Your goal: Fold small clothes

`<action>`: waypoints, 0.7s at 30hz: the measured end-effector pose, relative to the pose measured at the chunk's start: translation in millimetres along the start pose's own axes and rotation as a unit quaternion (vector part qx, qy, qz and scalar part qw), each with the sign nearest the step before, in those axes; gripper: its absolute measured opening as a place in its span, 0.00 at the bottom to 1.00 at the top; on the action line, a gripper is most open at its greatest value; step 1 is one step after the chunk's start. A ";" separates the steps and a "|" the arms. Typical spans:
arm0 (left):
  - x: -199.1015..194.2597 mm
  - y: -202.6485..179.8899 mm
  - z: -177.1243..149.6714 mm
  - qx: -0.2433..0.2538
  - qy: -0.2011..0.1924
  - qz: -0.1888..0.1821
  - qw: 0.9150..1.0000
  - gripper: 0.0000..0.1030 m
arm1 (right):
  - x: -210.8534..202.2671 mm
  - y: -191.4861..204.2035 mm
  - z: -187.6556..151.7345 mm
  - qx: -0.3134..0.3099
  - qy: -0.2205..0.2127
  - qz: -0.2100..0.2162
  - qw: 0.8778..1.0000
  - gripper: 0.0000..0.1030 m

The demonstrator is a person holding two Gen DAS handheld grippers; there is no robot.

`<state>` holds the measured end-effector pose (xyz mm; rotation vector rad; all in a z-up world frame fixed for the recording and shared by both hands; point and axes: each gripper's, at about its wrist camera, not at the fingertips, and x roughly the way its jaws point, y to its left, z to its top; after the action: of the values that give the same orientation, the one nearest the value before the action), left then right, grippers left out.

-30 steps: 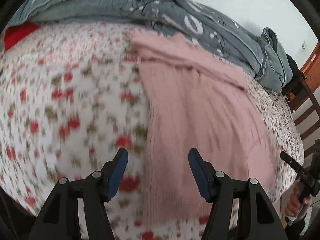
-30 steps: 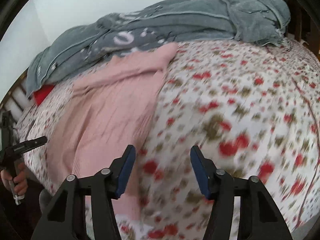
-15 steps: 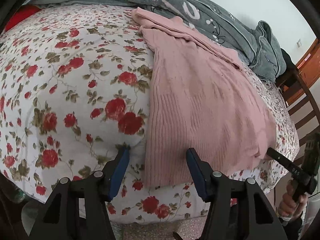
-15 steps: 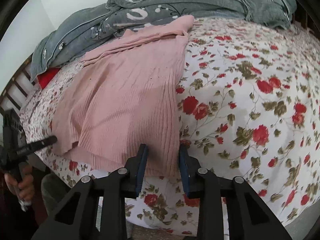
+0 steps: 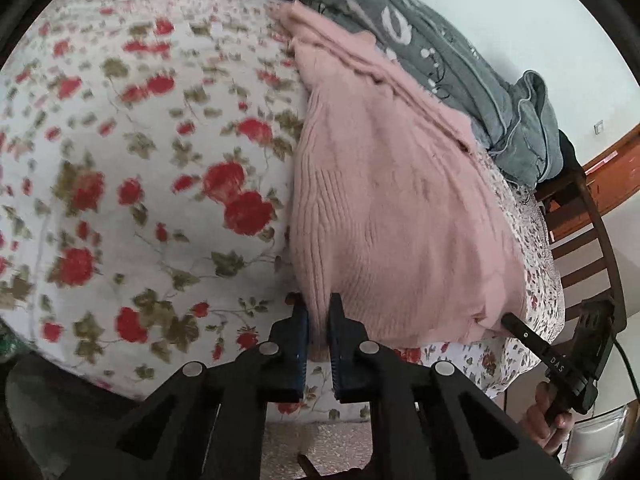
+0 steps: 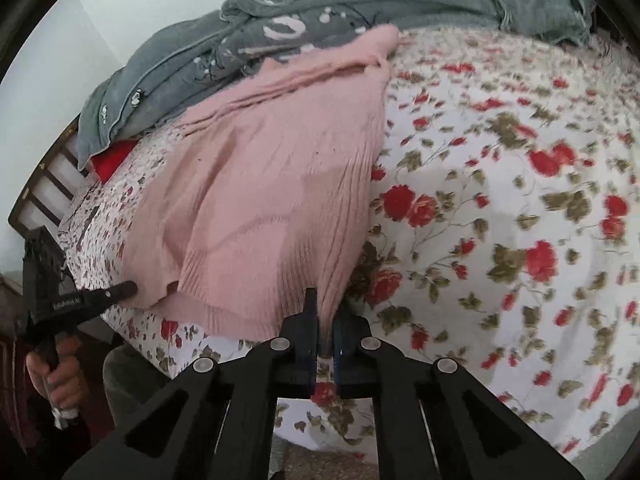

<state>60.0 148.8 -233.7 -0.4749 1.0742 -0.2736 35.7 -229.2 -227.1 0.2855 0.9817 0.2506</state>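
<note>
Pink sweater (image 5: 392, 216) lies flat on the floral sheet (image 5: 132, 184), its far end against the grey blanket (image 5: 448, 52). Left gripper (image 5: 318, 320) is clamped on the sweater's near hem at one corner. Right gripper (image 6: 325, 316) is clamped on the hem's other corner. Both corners are pinched between the pads.

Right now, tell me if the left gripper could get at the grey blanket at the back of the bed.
Probably not as things stand: the left gripper is shut on the near hem of the pink sweater, and the grey blanket lies beyond the sweater's far end.
</note>
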 end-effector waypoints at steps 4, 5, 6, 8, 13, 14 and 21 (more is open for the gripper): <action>-26.6 1.7 3.9 0.002 -0.020 -0.014 1.000 0.09 | -20.8 -5.9 -4.7 0.013 -0.019 0.012 1.000 0.05; -34.3 1.5 5.5 0.000 -0.024 -0.019 1.000 0.09 | -26.3 -6.3 -5.0 0.014 -0.025 0.012 1.000 0.05; -38.5 1.4 7.4 -0.001 -0.025 -0.022 0.999 0.09 | -29.9 -6.3 -4.7 0.014 -0.028 0.014 0.999 0.05; -49.6 -0.8 10.0 -0.002 -0.034 -0.025 0.999 0.09 | -38.0 -5.8 -4.9 0.018 -0.034 0.017 0.999 0.05; -72.2 -7.7 7.0 0.017 -0.050 -0.017 0.998 0.09 | -61.5 -0.1 -8.4 0.014 -0.051 0.031 0.998 0.05; -76.7 -9.0 4.3 0.020 -0.051 -0.017 0.998 0.09 | -67.0 1.4 -10.5 0.013 -0.054 0.036 0.998 0.05; -99.2 -12.9 -11.9 0.037 -0.050 -0.026 0.998 0.09 | -97.3 6.3 -25.6 0.004 -0.062 0.044 0.997 0.05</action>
<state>4.3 178.1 -155.1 -0.4451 0.9510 -0.3307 -38.1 -252.7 -162.7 0.3485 0.8477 0.3060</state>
